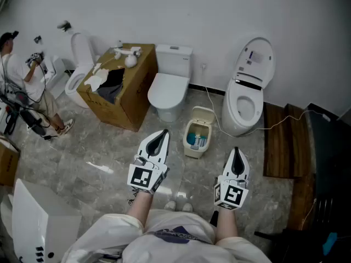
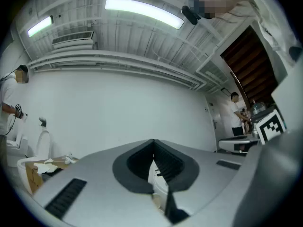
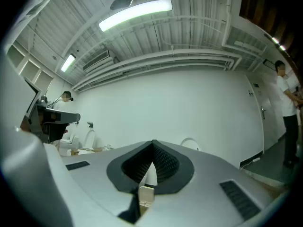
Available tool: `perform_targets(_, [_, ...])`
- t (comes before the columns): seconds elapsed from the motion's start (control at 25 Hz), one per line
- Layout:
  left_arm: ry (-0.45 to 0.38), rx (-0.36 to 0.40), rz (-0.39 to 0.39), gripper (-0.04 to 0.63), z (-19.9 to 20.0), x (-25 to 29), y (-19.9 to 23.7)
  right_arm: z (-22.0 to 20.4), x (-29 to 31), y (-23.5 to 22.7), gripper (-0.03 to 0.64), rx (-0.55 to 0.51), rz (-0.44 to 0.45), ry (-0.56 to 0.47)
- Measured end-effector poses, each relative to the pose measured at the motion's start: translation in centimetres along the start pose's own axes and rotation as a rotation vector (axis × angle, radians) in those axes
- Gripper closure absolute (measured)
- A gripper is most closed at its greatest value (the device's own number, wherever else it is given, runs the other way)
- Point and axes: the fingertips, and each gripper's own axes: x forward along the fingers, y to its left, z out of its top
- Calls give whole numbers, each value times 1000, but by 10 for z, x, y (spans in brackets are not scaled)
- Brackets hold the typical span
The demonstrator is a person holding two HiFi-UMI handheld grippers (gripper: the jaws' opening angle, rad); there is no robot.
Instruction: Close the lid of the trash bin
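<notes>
The small cream plastic trash bin (image 1: pixel 192 151) stands on the grey marble floor (image 1: pixel 98 152) with its lid (image 1: pixel 204 113) tipped back. The left gripper (image 1: pixel 162 132) hovers just left of the bin's rim, jaws pressed together and empty. The right gripper (image 1: pixel 236 150), likewise closed and empty, is near the bin's right, bare floor between. A white ceramic toilet (image 1: pixel 167 89) stands behind, perhaps narrowly apart.

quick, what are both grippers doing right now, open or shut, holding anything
Left gripper: shut, jaws together, holding nothing.
Right gripper: shut, jaws together, holding nothing.
</notes>
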Motion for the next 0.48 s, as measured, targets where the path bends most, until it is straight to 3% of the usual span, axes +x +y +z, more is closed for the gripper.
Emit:
perform_targets(0.32, [7,12,5,598,-4,0,-1,-4,1,1,612,-9,15,12])
perform_targets(0.48, [21,12,1,598,-8,-2,-2,-1,-1,0,609,50,45,-16])
